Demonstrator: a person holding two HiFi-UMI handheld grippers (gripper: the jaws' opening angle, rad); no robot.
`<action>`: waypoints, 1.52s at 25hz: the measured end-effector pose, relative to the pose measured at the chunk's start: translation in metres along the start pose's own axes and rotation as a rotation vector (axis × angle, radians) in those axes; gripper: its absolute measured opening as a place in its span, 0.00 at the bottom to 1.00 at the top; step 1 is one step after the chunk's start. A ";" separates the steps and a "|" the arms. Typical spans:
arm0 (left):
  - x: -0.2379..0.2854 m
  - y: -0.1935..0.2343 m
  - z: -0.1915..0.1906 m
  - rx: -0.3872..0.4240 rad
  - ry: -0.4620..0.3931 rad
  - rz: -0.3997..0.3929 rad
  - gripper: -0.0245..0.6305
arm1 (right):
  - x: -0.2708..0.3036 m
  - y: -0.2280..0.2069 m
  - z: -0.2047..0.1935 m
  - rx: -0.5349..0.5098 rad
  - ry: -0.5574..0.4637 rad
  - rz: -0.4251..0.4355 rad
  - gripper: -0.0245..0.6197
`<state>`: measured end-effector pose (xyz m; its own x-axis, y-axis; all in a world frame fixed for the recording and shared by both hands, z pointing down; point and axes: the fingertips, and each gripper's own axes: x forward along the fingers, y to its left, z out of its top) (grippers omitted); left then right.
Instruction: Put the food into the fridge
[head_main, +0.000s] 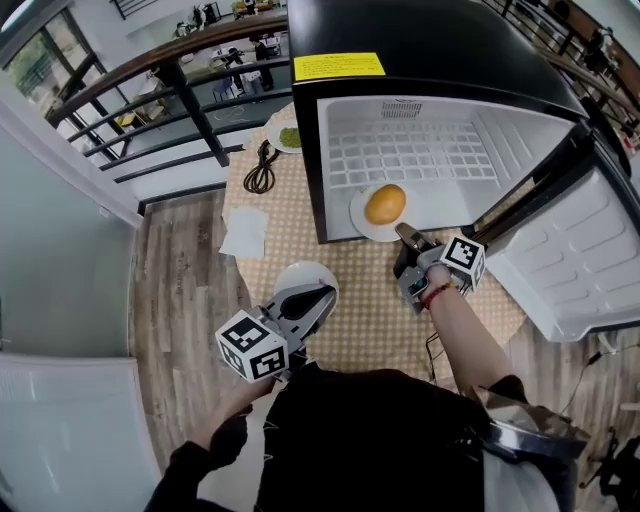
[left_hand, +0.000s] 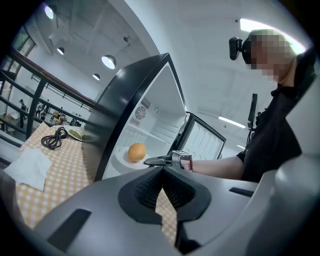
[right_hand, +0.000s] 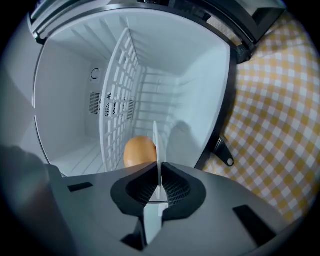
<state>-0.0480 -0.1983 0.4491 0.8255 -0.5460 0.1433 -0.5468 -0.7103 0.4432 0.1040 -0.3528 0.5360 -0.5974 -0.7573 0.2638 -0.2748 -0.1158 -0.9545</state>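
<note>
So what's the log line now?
right gripper: shut on plate | orange food: on plate, at fridge opening | left gripper: shut, empty

Black fridge (head_main: 430, 30), white interior; orange food (head_main: 385, 204); white plate (head_main: 357, 214); yellow-white checked tablecloth (head_main: 370, 300).

A coiled black cable (head_main: 261, 168) lies near a white napkin (head_main: 245, 232) on the checked tablecloth (head_main: 375, 315).

One fridge (head_main: 430, 40), one orange food item (head_main: 385, 204), three plates (fridge plate (head_main: 358, 222), greens plate (head_main: 275, 130), bare plate (head_main: 298, 270)), one black cable (head_main: 262, 165), one paper napkin (head_main: 245, 232), one checked tablecloth (head_main: 375, 320).
</note>
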 end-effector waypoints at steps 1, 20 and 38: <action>-0.004 0.001 0.000 -0.004 -0.005 0.010 0.06 | 0.002 -0.001 0.001 0.001 0.001 -0.005 0.08; -0.019 0.019 -0.008 -0.038 -0.016 0.069 0.06 | 0.041 -0.016 0.015 -0.051 0.027 -0.101 0.08; -0.017 0.031 -0.015 -0.079 -0.019 0.076 0.06 | 0.059 -0.016 0.038 -0.224 -0.002 -0.204 0.08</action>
<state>-0.0771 -0.2048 0.4735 0.7789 -0.6057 0.1624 -0.5942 -0.6300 0.5000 0.1020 -0.4199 0.5616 -0.5114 -0.7344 0.4462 -0.5482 -0.1210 -0.8276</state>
